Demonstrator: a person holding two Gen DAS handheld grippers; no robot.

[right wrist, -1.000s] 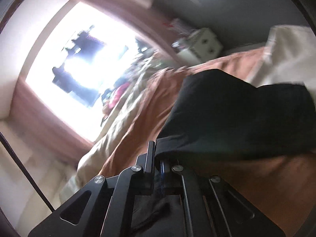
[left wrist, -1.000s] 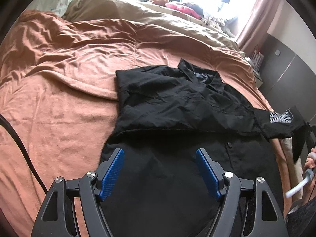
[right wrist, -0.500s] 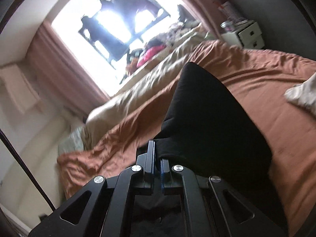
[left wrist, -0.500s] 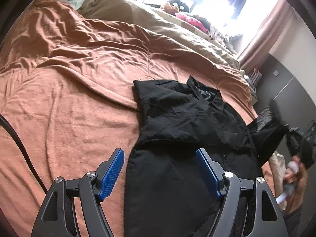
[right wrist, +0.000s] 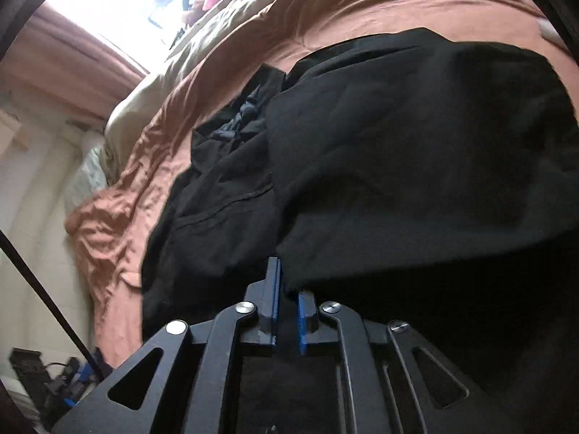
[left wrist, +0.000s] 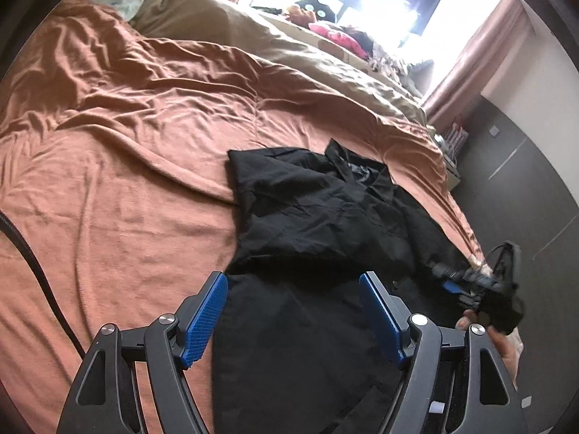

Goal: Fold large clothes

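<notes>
Our left tool (left wrist: pixel 293 311) wide apart over the black shirt (left wrist: pixel 325 217), right tool (right wrist: pixel 287 302) opening, shirt edge between, lower frame dark

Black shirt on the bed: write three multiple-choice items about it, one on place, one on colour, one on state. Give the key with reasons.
1. Where does the black shirt lie?
A. On the rust-orange bedspread
B. On a chair
C. On the floor

2. What colour are the pads of the left claw?
A. Red
B. Blue
C. White

3. How does the left claw stand?
A. Clamped on the collar
B. Shut on a sleeve
C. Open, holding nothing

Key:
1 A, the shirt is spread across the bedspread in both views.
2 B, both pads show blue in the left wrist view.
3 C, its pads stand wide apart above the shirt's lower part with no cloth gripped.

The right claw has its jaws opening, with the shirt's edge still between them.
</notes>
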